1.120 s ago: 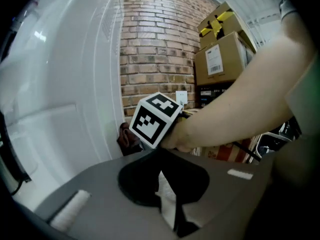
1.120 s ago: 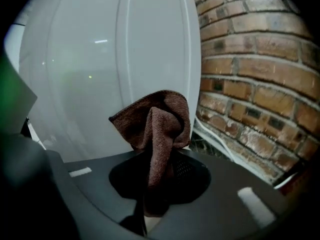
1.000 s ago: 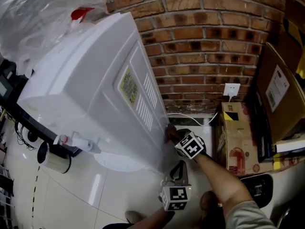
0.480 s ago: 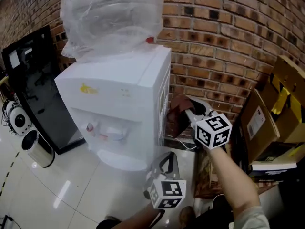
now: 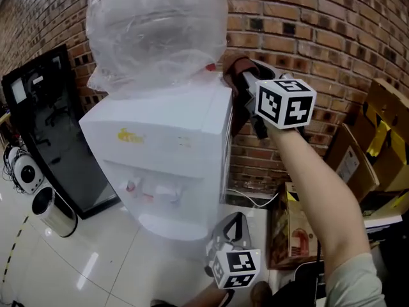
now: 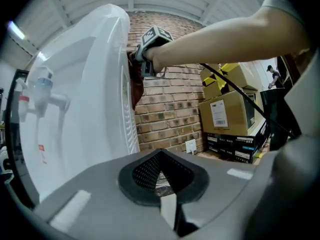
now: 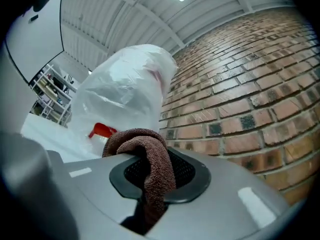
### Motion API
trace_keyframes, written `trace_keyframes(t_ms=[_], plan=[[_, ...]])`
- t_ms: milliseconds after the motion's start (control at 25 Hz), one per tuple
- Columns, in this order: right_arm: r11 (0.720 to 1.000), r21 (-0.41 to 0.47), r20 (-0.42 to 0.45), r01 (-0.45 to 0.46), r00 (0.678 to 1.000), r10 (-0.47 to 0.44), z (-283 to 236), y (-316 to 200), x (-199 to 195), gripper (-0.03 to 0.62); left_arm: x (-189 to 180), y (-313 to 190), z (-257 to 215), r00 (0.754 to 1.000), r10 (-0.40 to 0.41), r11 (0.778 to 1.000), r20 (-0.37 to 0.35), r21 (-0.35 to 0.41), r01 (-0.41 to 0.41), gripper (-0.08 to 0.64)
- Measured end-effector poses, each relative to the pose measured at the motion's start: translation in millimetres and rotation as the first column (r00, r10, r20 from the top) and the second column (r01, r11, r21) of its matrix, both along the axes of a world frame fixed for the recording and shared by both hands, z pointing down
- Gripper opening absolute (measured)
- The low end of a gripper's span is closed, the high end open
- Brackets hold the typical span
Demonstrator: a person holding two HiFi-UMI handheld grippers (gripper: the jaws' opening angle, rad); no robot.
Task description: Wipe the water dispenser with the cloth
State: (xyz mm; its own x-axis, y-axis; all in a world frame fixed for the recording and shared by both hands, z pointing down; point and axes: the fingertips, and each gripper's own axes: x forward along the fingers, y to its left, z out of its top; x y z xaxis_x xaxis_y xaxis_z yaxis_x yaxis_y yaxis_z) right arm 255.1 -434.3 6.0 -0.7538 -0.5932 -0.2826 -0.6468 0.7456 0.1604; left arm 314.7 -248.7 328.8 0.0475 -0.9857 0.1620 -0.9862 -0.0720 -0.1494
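The white water dispenser [image 5: 160, 146] stands against the brick wall, with a plastic-wrapped bottle [image 5: 156, 31] on top. My right gripper [image 5: 241, 75] is up at the dispenser's top rear right corner, shut on a brown cloth [image 5: 235, 66]. The cloth touches that corner and hangs down the side. In the right gripper view the cloth [image 7: 145, 159] is bunched between the jaws of the gripper [image 7: 150, 184]. My left gripper [image 5: 234, 226] hangs low beside the dispenser's base, shut and with nothing in it. In the left gripper view it [image 6: 161, 176] points along the dispenser's side panel [image 6: 95, 99] towards the cloth [image 6: 136, 86].
Cardboard boxes [image 5: 370, 146] are stacked at the right by the wall. A black stand [image 5: 48, 126] and a small round bin [image 5: 54, 213] are on the left. A wall socket [image 6: 190, 145] with a white cable [image 5: 246, 200] is low behind the dispenser.
My right gripper has carried the cloth up the dispenser's right side, from near the floor to the top corner. The left gripper rose a little. The head view tilted up.
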Motion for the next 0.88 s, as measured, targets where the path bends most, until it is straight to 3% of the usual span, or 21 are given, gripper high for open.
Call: trace_keyframes(t_ms=[80,280,480,680,880], plan=[[1.000,-0.023,-0.013,-0.021,1.000,0.020,7,-11,-13,0.077,-3,0,0,1.000,-0.002,1.000,-0.005,0.003,0.002,0.000],[0.991,-0.136,0.096,-0.017,0.995,0.030,31,-29,-2,0.071,-1,-3,11,1.000,0.014,1.000,-0.003,-0.021,-0.014,0.000],[0.974,-0.223,-0.028,-0.046,0.999,0.040,95,-46,6,0.071,7,-6,27,0.999,0.039,0.998,-0.003,-0.054,-0.039,0.000],[0.951,-0.308,-0.054,-0.005,0.998,-0.012,165,-52,6,0.072,17,-7,60,0.996,0.075,0.990,-0.055,-0.117,-0.081,0.000],[0.925,-0.375,-0.063,0.057,0.994,-0.087,240,-45,1,0.072,14,-7,99,0.997,0.069,0.981,-0.037,-0.177,-0.074,0.000]])
